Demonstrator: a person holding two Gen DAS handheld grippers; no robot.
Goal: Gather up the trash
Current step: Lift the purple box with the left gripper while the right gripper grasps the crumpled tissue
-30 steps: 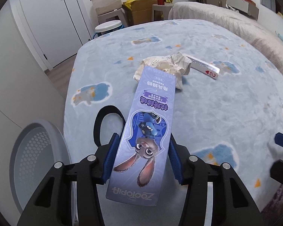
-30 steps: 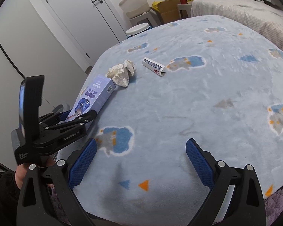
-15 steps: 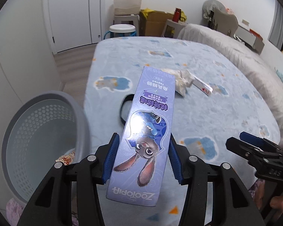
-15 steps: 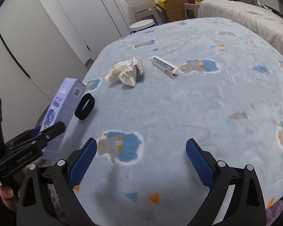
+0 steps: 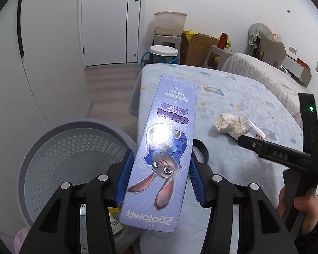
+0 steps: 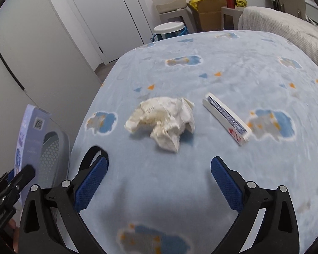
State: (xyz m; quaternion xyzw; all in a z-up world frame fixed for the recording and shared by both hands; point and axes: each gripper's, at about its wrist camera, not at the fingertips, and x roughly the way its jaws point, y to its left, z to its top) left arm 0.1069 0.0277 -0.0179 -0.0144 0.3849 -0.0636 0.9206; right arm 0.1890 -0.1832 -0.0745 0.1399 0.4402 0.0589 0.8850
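My left gripper [image 5: 159, 169] is shut on a long purple Zootopia box [image 5: 165, 148], held in the air at the bed's left edge beside a grey perforated bin [image 5: 59, 148]. Some wrappers lie at the bin's bottom. The box [image 6: 29, 131] and the bin [image 6: 53, 148] also show at the left edge of the right wrist view. My right gripper [image 6: 159, 182] is open over the blue blanket [image 6: 222, 74], just short of a crumpled white paper ball [image 6: 165, 120]. A small white and blue carton [image 6: 226, 118] lies to the right of the paper. The paper ball [image 5: 233, 124] shows behind the right gripper's body.
A black band [image 6: 91, 156] lies on the blanket by the right gripper's left finger. Beyond the bed stand a white door [image 5: 108, 21], a round stool [image 5: 163, 53], cardboard boxes [image 5: 199, 46] and a storage tub [image 5: 169, 23]. A beige cover [image 6: 286, 27] lies at the far right.
The left gripper has carried the box left off the bed toward the bin, which now fills the lower left. The right gripper has moved forward across the blanket to the paper ball.
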